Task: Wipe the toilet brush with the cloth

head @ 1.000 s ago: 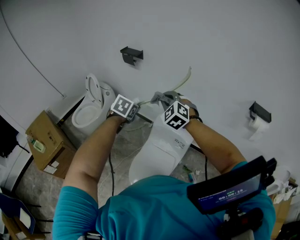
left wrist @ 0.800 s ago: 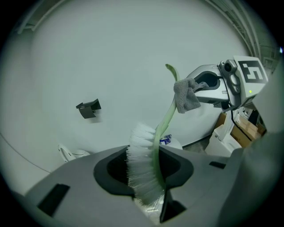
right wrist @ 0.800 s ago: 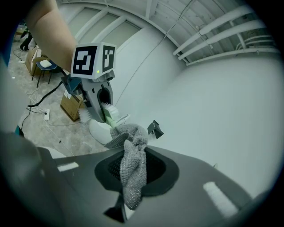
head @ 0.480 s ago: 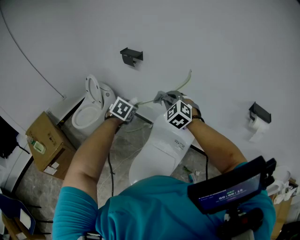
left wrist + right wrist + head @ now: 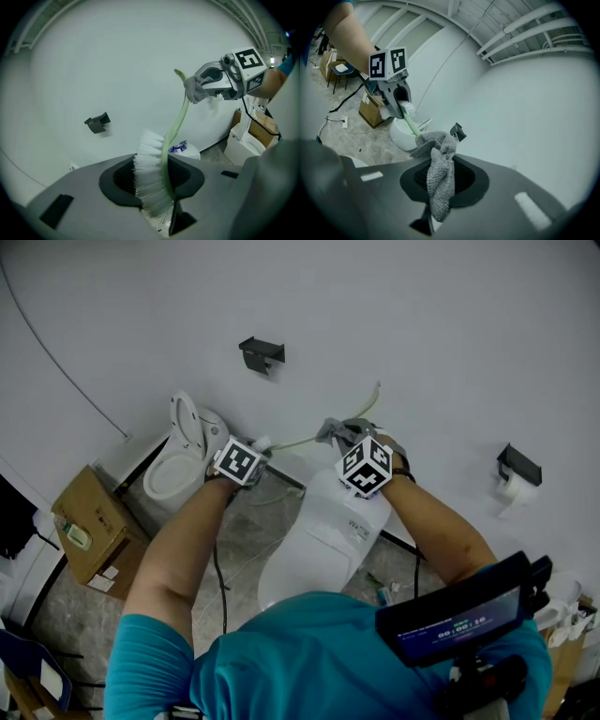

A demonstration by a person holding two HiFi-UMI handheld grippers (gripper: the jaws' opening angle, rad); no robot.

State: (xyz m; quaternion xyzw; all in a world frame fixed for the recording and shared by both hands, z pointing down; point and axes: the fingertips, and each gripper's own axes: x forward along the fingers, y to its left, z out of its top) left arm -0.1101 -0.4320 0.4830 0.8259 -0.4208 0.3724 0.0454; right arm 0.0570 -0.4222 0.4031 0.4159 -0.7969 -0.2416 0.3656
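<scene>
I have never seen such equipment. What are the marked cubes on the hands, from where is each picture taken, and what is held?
A person holds one gripping tool in each hand; the cubes belong to the tools. One picture comes from a camera on the person's head; the other two come from cameras riding on the tools. The left tool grips the toilet brush at its bristle head. The right tool grips a grey cloth, held against the brush's green handle. Below stand a white toilet and a cardboard box.
</scene>
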